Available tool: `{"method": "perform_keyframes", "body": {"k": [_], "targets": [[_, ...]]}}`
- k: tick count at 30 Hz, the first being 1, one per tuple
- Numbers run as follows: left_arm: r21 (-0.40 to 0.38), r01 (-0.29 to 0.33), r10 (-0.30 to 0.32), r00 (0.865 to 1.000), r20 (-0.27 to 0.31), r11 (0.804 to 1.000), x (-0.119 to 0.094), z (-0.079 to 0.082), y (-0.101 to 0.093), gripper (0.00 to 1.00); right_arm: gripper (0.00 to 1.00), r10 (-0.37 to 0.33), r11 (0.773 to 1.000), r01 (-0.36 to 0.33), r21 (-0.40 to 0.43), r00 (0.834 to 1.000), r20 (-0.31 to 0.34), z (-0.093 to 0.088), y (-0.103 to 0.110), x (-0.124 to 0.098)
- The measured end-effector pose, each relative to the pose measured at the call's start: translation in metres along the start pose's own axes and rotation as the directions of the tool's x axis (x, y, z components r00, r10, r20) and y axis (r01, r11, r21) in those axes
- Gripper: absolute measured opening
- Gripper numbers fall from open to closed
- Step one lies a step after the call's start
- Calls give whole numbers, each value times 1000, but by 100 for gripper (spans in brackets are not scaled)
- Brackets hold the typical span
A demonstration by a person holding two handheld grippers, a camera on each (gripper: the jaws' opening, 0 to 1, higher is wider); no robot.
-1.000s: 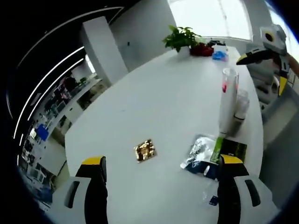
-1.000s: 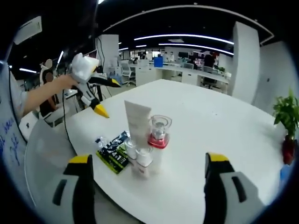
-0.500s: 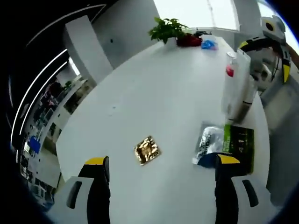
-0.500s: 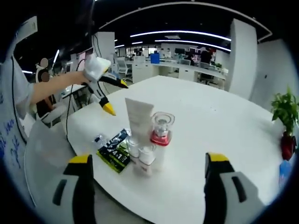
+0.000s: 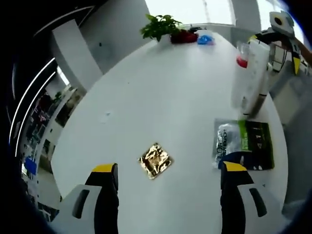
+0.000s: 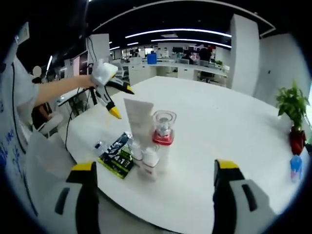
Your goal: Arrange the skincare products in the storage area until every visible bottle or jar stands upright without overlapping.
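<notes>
Partly, the tube (image 6: 138,122) hides the small bottles (image 6: 145,158) behind it.

We found the white table (image 5: 161,87) bare across its wide middle, a gold foil packet (image 5: 155,160) lying alone near us; upright bottles (image 6: 148,141) and flat sachets (image 6: 116,155) crowded its near right edge.
</notes>
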State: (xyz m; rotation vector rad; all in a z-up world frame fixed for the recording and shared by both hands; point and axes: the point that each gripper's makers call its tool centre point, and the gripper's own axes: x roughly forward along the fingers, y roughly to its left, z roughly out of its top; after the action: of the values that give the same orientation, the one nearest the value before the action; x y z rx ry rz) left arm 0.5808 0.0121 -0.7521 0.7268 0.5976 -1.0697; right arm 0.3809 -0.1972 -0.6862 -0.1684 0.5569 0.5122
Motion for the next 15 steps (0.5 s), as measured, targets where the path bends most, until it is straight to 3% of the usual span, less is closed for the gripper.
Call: {"method": "perform_keyframes", "body": {"k": [5, 15], "targets": [[12, 6, -6, 1000, -30, 1000, 11, -8, 13, 82, 100, -19, 1000, 20, 17, 1000, -9, -2, -2, -1], [67, 87, -83, 995, -59, 994, 30, -16, 12, 73, 100, -36, 998, 37, 46, 999, -26, -8, -3, 2]]}}
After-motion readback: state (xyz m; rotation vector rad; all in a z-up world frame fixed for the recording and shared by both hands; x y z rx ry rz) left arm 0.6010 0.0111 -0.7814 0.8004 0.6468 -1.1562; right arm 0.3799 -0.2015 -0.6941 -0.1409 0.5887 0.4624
